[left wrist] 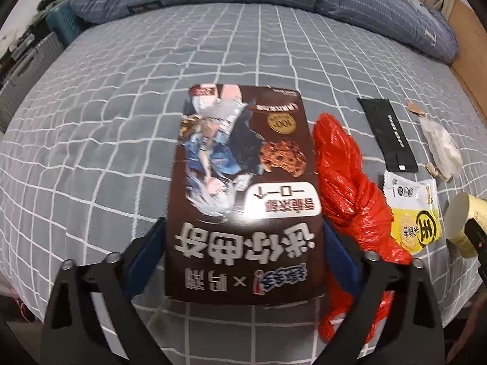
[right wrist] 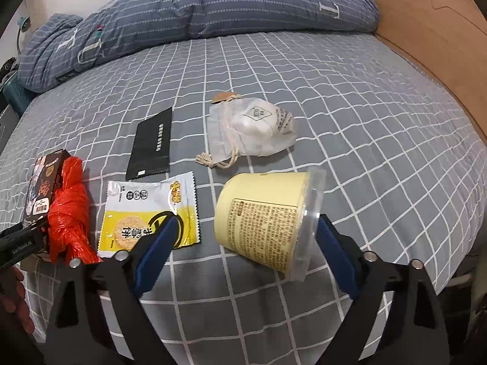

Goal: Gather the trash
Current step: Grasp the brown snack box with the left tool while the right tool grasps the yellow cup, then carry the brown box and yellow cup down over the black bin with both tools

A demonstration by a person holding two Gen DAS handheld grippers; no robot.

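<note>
1. Trash is sitting in a row on the checked bed sheet [right wrist: 304,70]: cookie box [left wrist: 243,188], red plastic bag [left wrist: 350,188], yellow snack wrapper [right wrist: 150,213], yellow cup [right wrist: 261,216] lying on its side.
2. Left gripper [left wrist: 243,255] is straddling the box, pads right at its sides; can't tell if they're pressing yet.
3. Right gripper [right wrist: 243,252] is hanging open around the cup.
4. Risks, I'd say: the cup is rolling-prone, and its thin clear lid could buckle.
</note>
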